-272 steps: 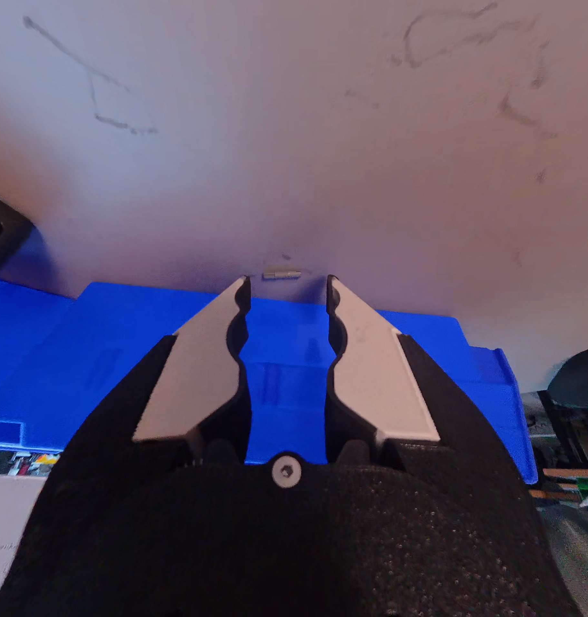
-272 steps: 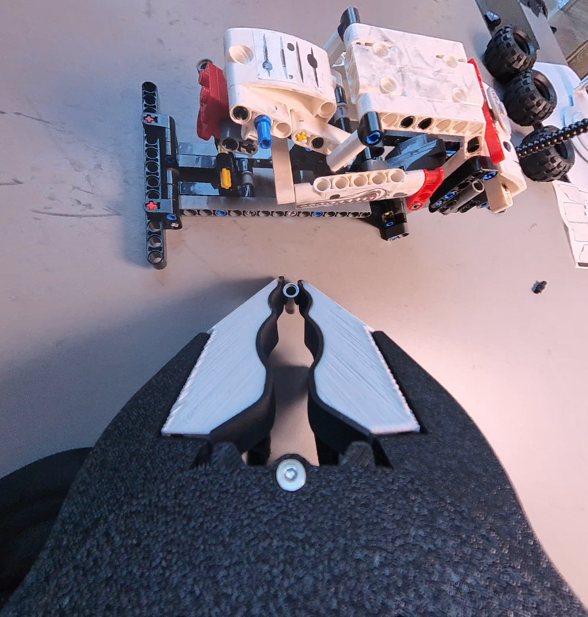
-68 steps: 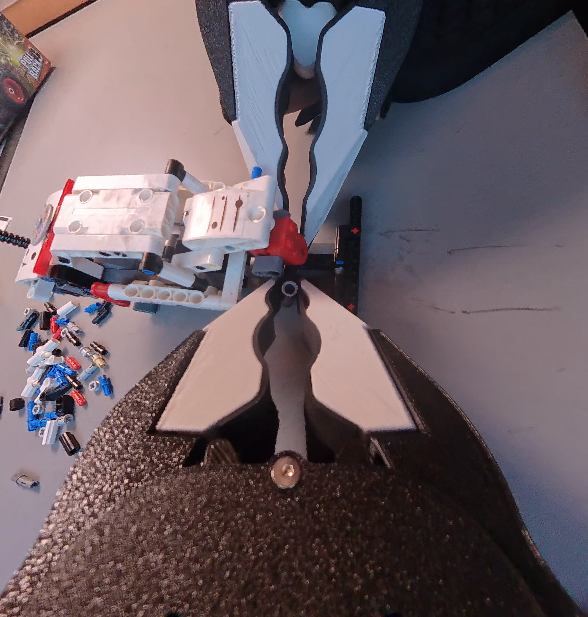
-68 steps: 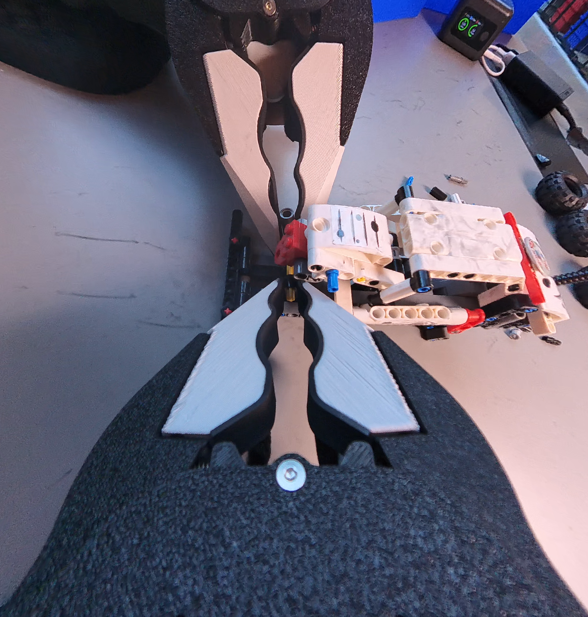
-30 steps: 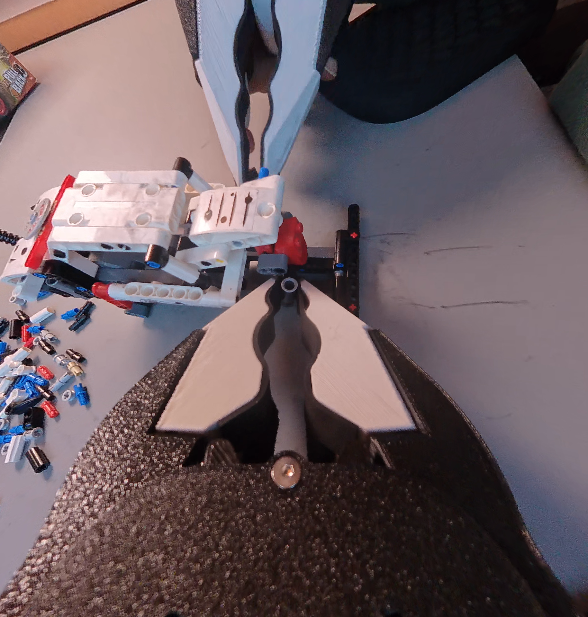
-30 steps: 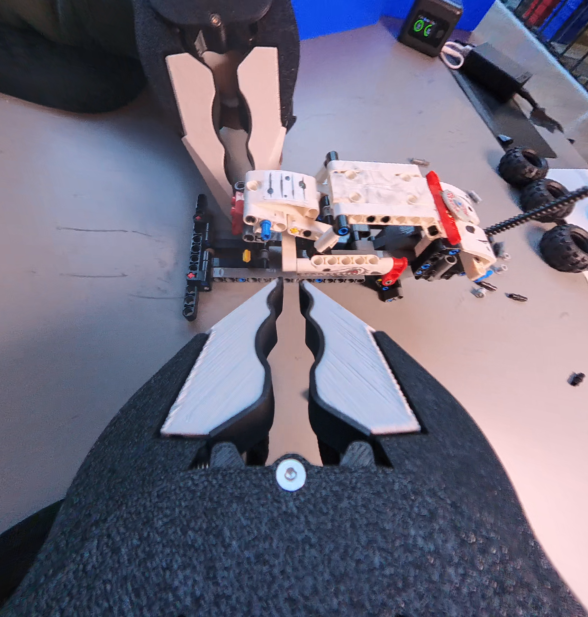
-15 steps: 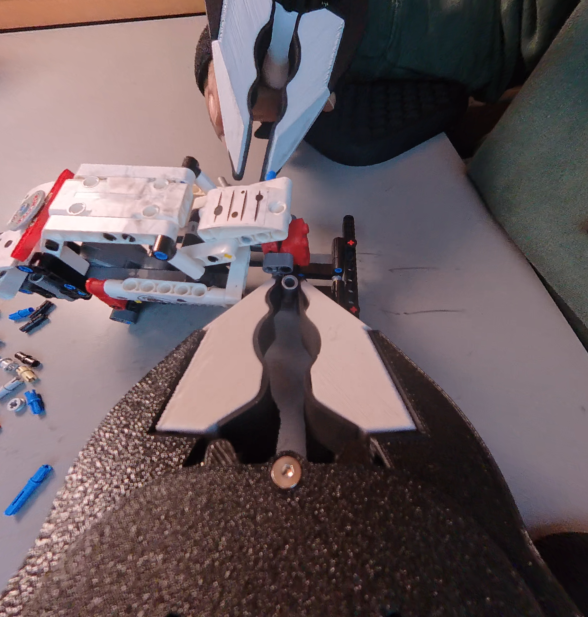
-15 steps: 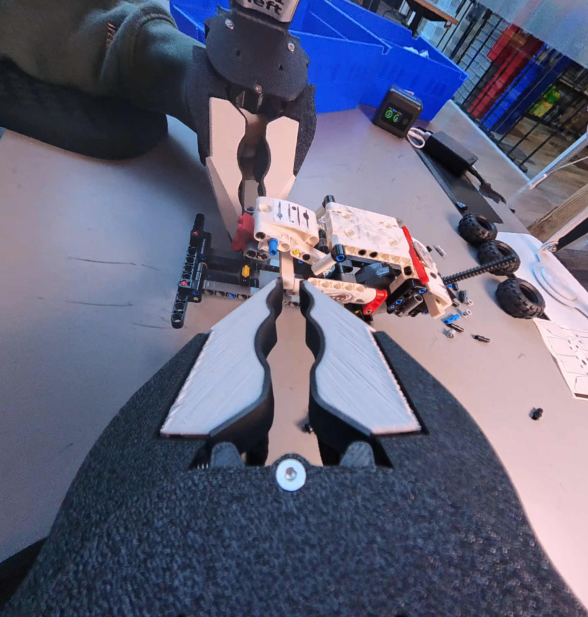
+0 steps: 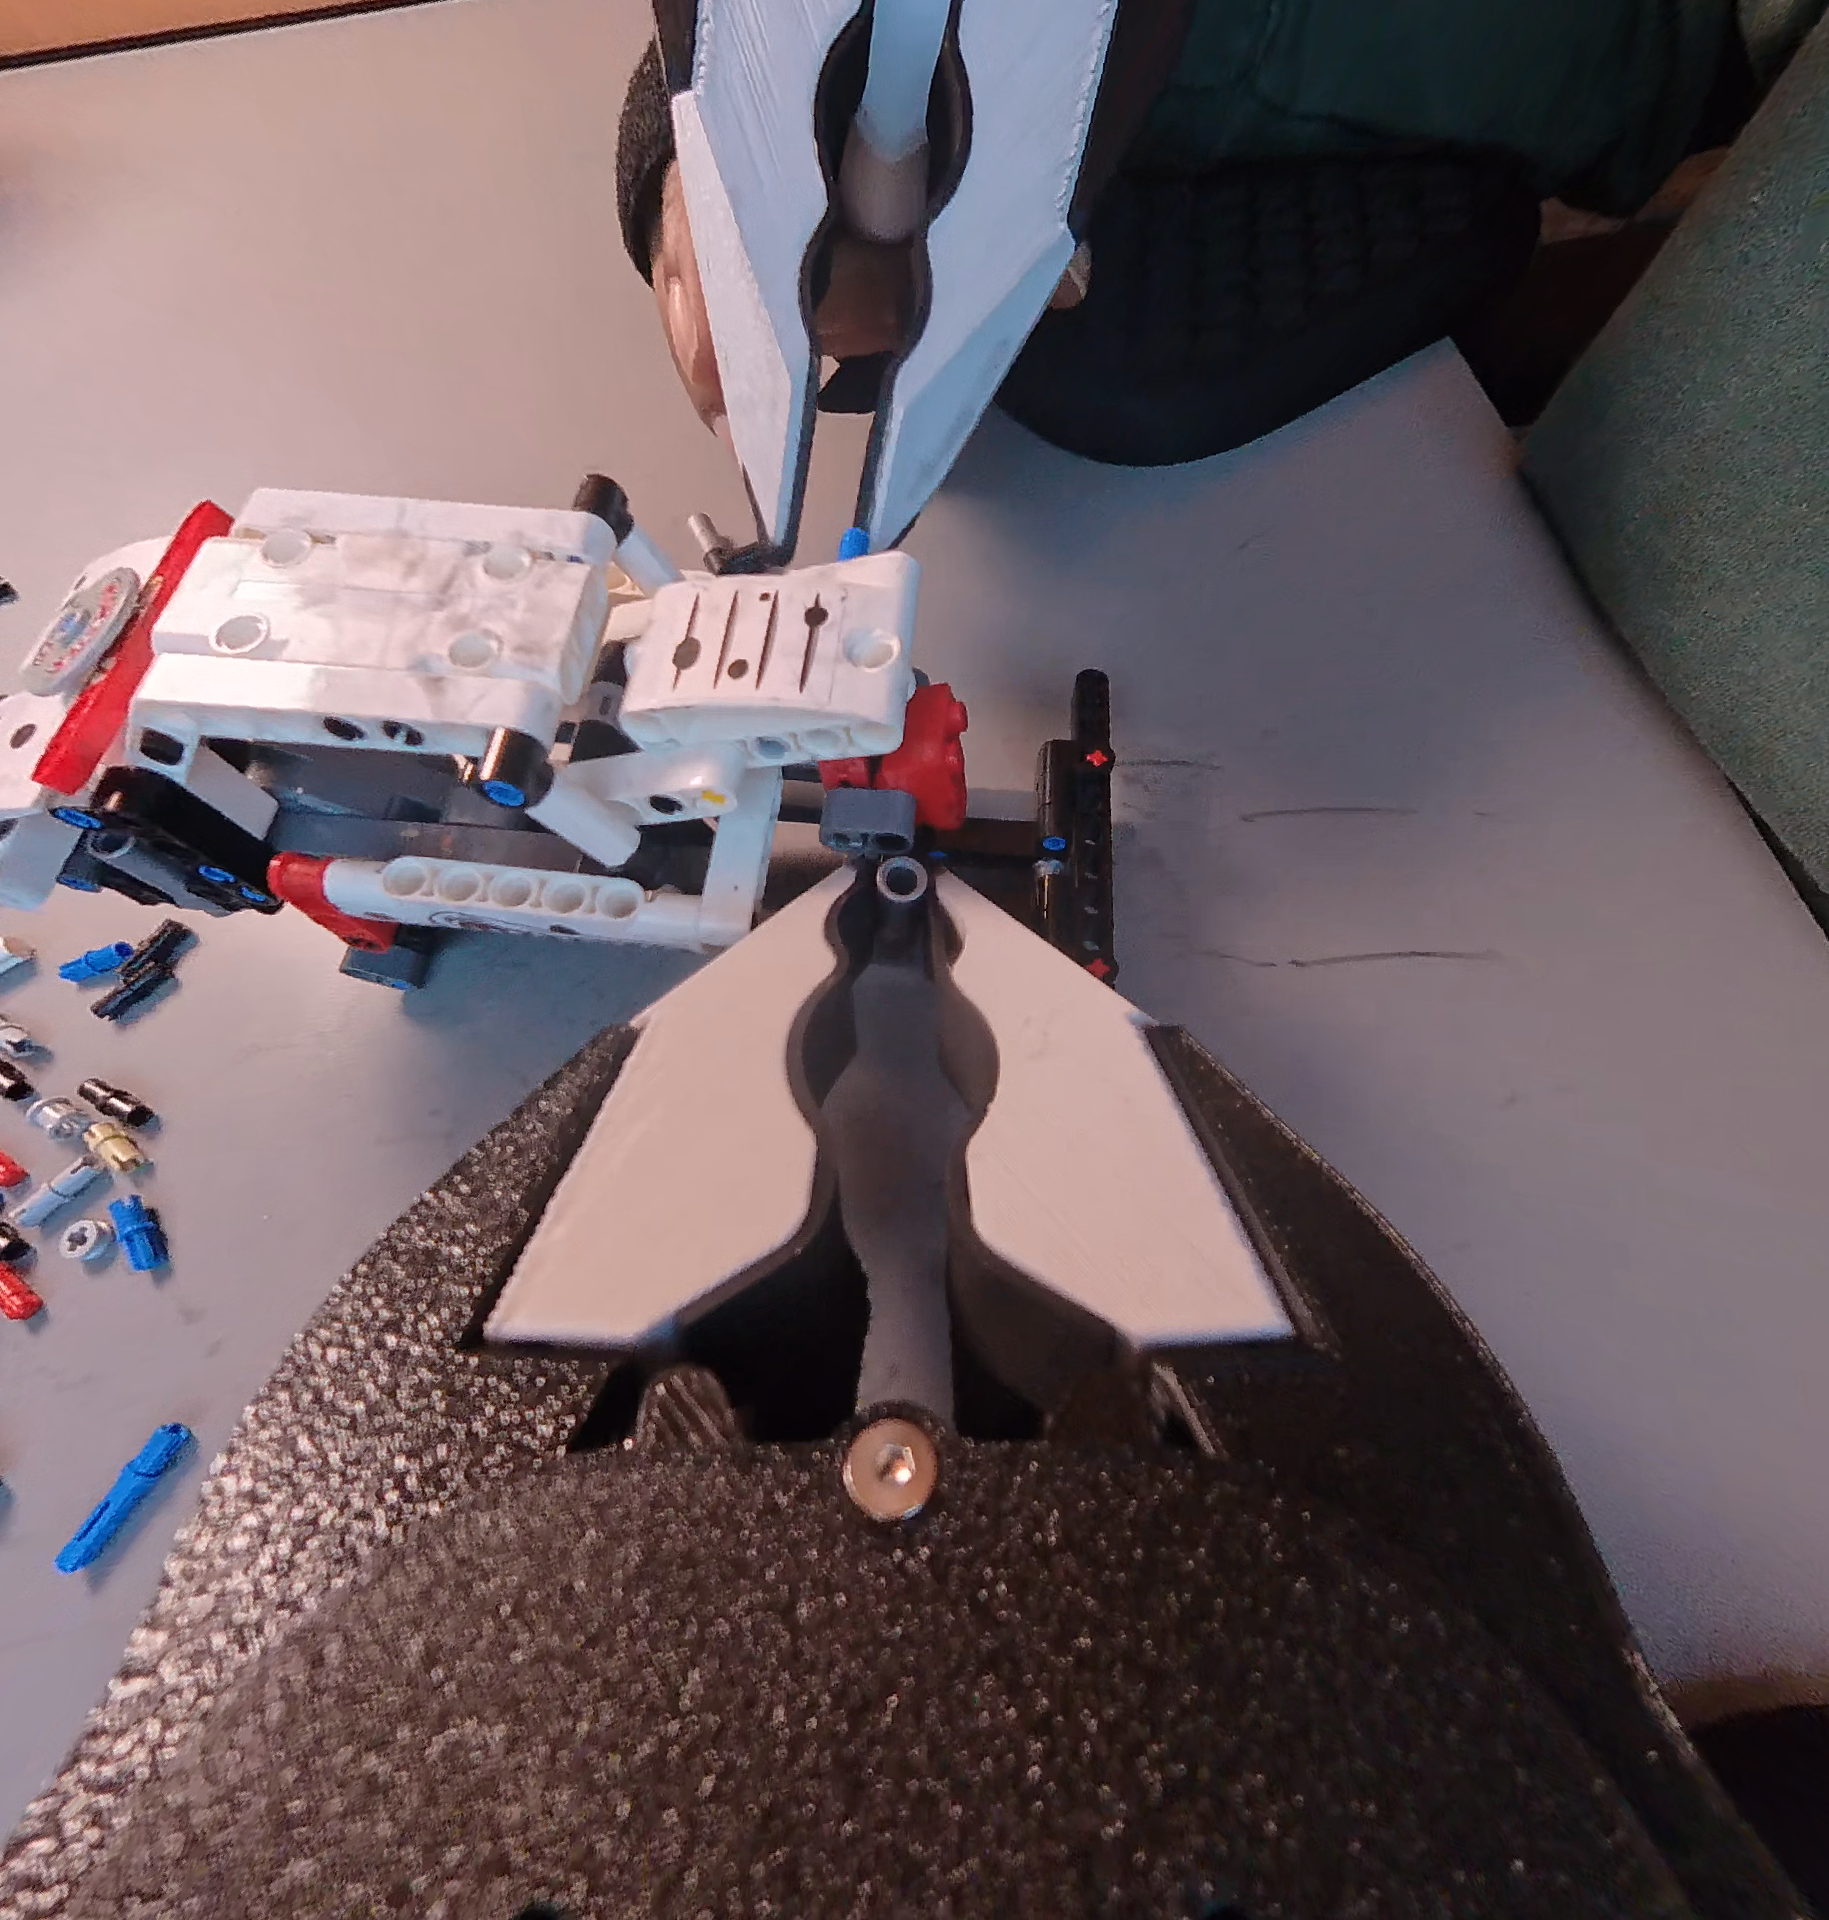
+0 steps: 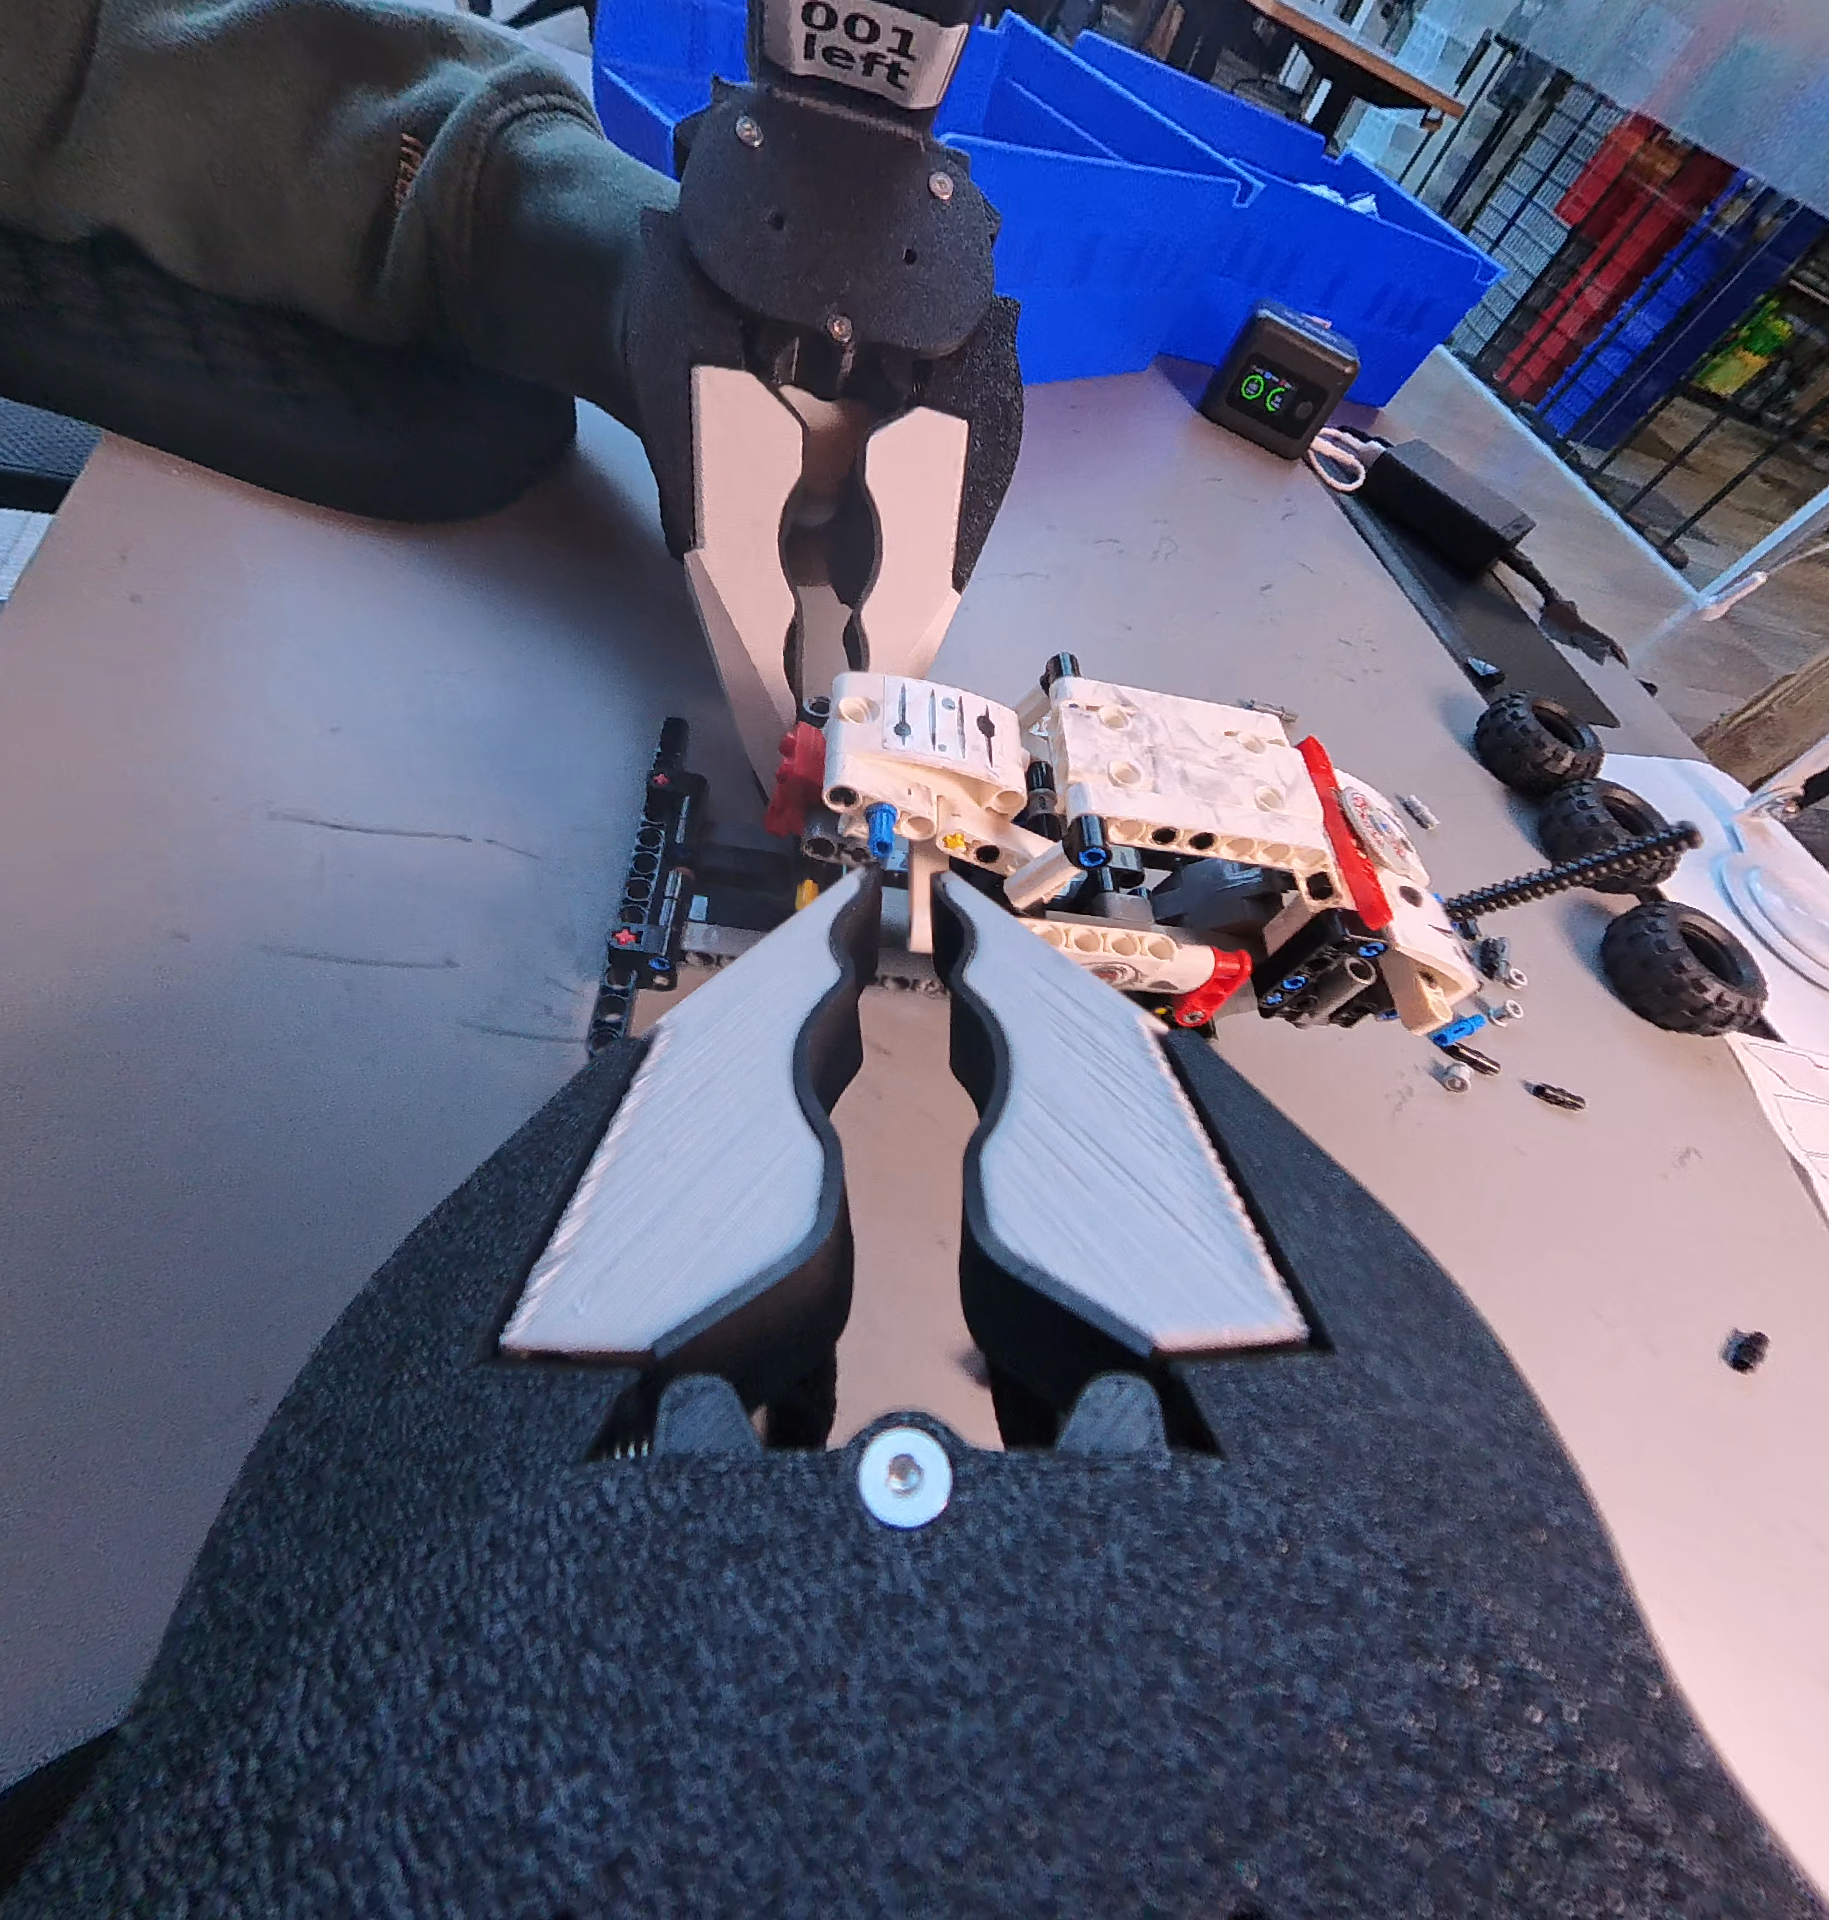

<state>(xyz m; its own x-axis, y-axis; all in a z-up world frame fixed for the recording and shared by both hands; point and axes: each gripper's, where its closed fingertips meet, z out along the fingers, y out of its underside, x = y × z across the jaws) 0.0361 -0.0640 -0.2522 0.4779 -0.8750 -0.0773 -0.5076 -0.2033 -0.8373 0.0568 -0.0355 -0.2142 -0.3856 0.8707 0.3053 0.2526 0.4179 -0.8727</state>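
The white, red and black brick-built toy vehicle (image 10: pixel 1097 831) lies on the grey tabletop (image 10: pixel 266 935) between the two tongs. Loose black rubber tyres (image 10: pixel 1668 966) sit to its right in the right wrist view, blue plastic bins (image 10: pixel 1149 229) behind; scattered small plastic pins (image 9: pixel 68 1174) lie left in the left wrist view.

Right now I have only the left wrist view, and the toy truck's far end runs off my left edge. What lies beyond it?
Observer: Three loose black tyres lie on the table beyond the toy truck, apart from it.
Operator: Anything between them and the truck?
Observer: A black toothed rod lies between that end and the tyres.
Operator: And behind my gripper?
Observer: Behind the left gripper, which is shut on a small grey ring, stand blue bins and a small black device with a lit screen.
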